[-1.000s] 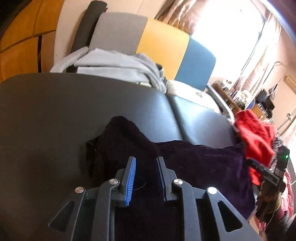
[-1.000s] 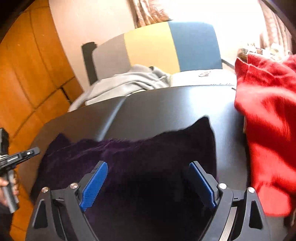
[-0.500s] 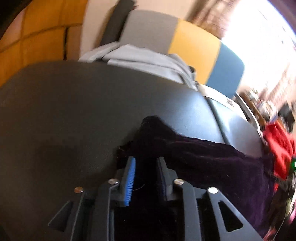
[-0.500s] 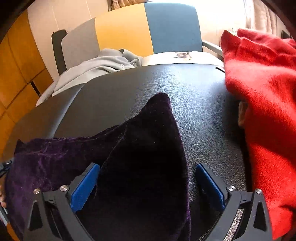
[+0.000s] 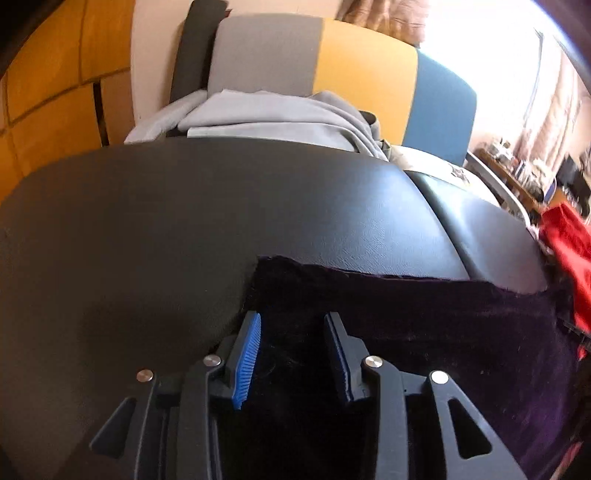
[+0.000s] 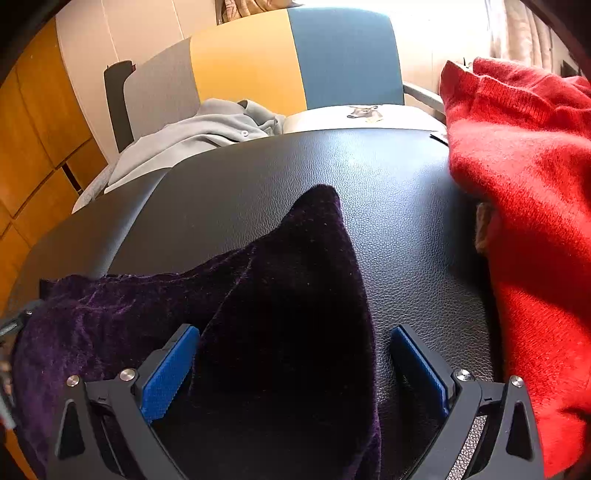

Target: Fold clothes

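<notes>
The left gripper (image 5: pixel 293 349) is held low over the black table (image 5: pixel 184 229), its jaws narrowly parted with a corner of the purple garment (image 5: pixel 424 314) between them; a firm pinch cannot be confirmed. The right gripper (image 6: pixel 295 365) is spread wide, straddling a raised peak of the purple garment (image 6: pixel 295 280). A red sweater (image 6: pixel 524 192) is piled just beside on the right; grey clothing (image 6: pixel 192 140) lies beyond.

**A lived-in room at home**

The setting looked domestic. A grey, yellow and blue upholstered chair (image 6: pixel 295 62) stood behind a black leather-look table (image 5: pixel 184 229), with grey clothing (image 5: pixel 266 122) heaped on it. Curtains (image 5: pixel 376 18) framed a bright window, wooden panels (image 6: pixel 33 140) lined the wall, and a cluttered shelf (image 5: pixel 517 173) sat beyond.
</notes>
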{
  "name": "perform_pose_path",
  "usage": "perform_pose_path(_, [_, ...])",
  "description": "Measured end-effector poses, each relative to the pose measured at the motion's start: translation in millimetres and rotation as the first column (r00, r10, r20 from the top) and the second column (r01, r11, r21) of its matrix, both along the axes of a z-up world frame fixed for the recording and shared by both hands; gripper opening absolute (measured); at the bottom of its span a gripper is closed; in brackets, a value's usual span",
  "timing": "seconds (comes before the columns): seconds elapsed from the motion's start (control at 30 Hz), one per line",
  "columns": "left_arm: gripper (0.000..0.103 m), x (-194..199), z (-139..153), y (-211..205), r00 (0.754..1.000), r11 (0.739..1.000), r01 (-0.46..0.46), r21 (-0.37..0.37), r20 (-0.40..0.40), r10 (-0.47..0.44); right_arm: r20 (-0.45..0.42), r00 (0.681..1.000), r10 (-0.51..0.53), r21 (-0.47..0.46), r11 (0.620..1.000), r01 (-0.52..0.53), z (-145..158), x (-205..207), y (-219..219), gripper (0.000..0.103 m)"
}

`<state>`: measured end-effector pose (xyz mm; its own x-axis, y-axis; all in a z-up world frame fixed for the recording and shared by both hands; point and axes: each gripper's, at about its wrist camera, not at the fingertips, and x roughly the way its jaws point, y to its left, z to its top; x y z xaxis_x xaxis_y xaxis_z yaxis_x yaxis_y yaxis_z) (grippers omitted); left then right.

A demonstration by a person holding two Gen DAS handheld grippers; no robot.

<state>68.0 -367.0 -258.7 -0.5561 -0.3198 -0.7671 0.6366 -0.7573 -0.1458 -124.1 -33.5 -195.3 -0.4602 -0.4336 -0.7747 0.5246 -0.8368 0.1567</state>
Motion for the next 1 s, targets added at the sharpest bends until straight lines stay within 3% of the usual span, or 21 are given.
perform_pose_path(0.2, [0.037, -1.9, -1.5, 2.9, 1.000, 1.000, -0.009, -0.007, 0.009, 0.009, -0.003, 1.000, 0.000, -0.007, 1.000, 0.000, -0.5, -0.5, -0.2, 0.103])
perform_pose_path(0.4, [0.042, 27.8, 19.2, 26.5, 0.999, 0.999, -0.033, -0.036, 0.000, 0.033, 0.000, 1.000, 0.000, -0.011, 1.000, 0.000, -0.6, -1.4, 0.2, 0.103])
perform_pose_path(0.8, [0.057, 122.6, 24.9, 26.2, 0.993, 0.990, -0.102, 0.099, -0.046, 0.107, 0.007, 1.000, 0.007, 0.003, 1.000, -0.007, 1.4, -1.8, -3.2, 0.103])
perform_pose_path(0.87, [0.060, 133.1, 26.4, 28.3, 0.994, 0.991, -0.084, 0.109, -0.058, 0.090, -0.009, 1.000, 0.026, 0.009, 1.000, -0.026, 11.1, 2.2, -4.7, 0.103])
perform_pose_path(1.0, [0.066, 136.5, 27.8, 30.3, 0.996, 0.992, 0.004, 0.129, -0.088, 0.008, -0.150, 0.982, 0.119, -0.047, 0.991, -0.127, 61.3, 38.5, -6.0, 0.103])
